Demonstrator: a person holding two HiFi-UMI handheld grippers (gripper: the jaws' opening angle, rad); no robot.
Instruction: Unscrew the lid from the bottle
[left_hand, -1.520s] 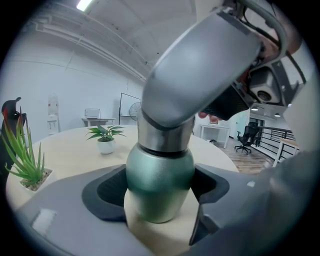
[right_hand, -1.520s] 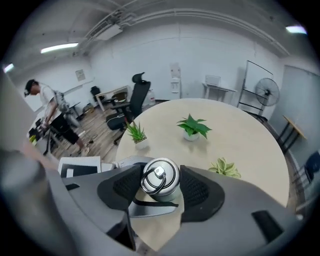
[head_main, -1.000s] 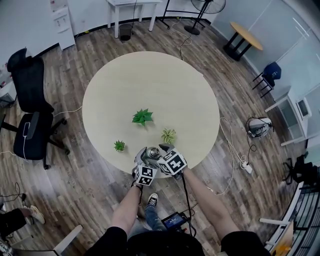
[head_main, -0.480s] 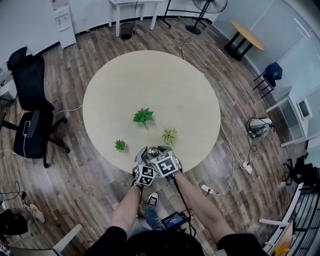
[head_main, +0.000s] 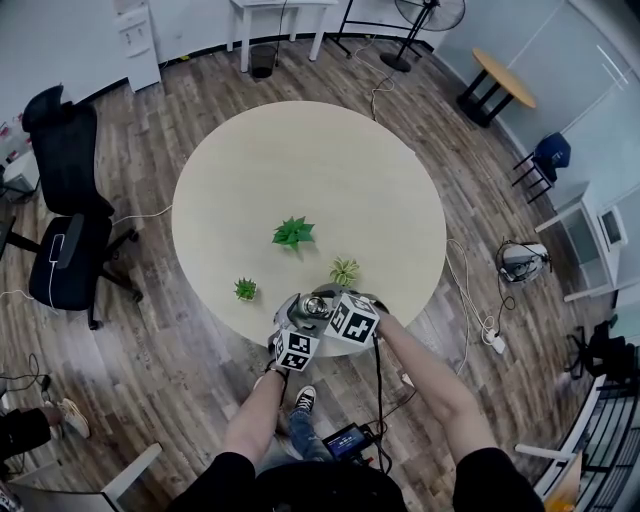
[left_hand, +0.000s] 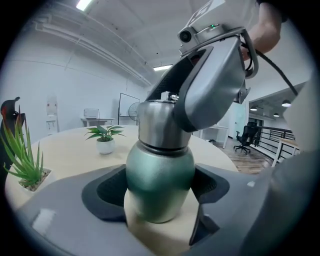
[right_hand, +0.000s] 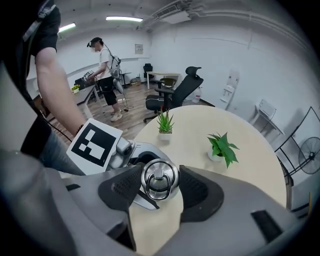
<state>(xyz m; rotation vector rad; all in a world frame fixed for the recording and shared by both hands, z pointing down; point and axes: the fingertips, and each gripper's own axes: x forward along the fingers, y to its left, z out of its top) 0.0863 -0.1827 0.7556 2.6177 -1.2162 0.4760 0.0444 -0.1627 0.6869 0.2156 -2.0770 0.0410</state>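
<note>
Left gripper view: left tongs clamp the bottle; right tongs, just closing, pinch its lid.

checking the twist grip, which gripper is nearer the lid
Right. The right gripper comes from above, and its jaws have just closed onto the lid. The left gripper clamps the green bottle lower down, below the lid.

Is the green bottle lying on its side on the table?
No, the bottle stands upright on the table, gripped around its green body by the left tool.
</note>
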